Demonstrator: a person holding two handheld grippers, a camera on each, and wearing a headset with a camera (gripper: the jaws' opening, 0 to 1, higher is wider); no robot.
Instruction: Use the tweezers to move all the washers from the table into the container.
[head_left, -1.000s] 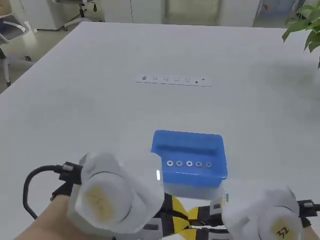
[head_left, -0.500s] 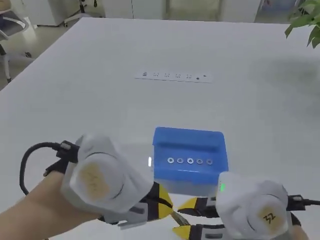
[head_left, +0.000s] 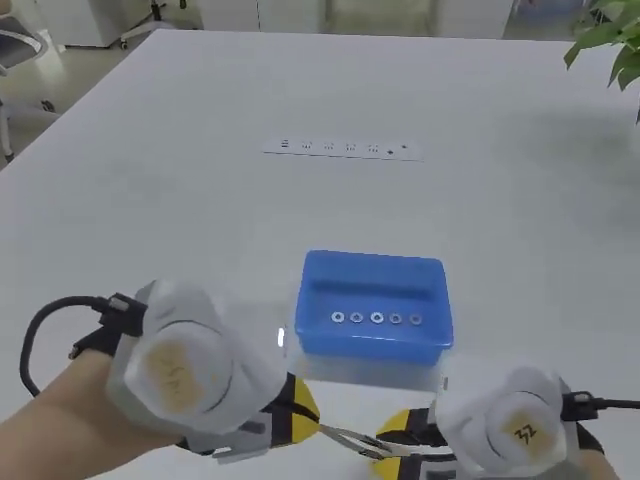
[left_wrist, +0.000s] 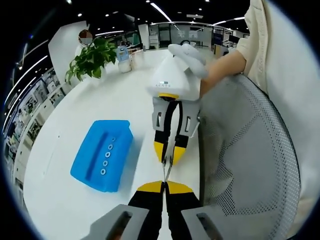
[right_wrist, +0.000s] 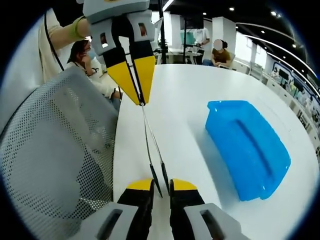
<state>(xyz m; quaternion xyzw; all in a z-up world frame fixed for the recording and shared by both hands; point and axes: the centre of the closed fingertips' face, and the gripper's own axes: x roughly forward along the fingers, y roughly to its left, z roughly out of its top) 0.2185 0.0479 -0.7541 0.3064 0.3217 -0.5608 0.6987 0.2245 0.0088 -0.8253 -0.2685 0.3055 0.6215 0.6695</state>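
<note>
With the left tool (left_wrist: 164, 186) and the right tool (right_wrist: 161, 186) each clamped on an opposite end of the tweezers (head_left: 350, 438) over the table's (head_left: 300, 200) near edge, probably to reseat the hold, five washers (head_left: 376, 318) lie in a row inside the blue container (head_left: 375, 262)

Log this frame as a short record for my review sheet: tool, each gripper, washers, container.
tool: tweezers, spanning between the two grippers at the near table edge
left gripper: jaws shut on the tweezers' joined end
right gripper: jaws closed around the pronged end
washers: five, in a row in the container's recess
container: blue, on the white table, just beyond the grippers
</note>
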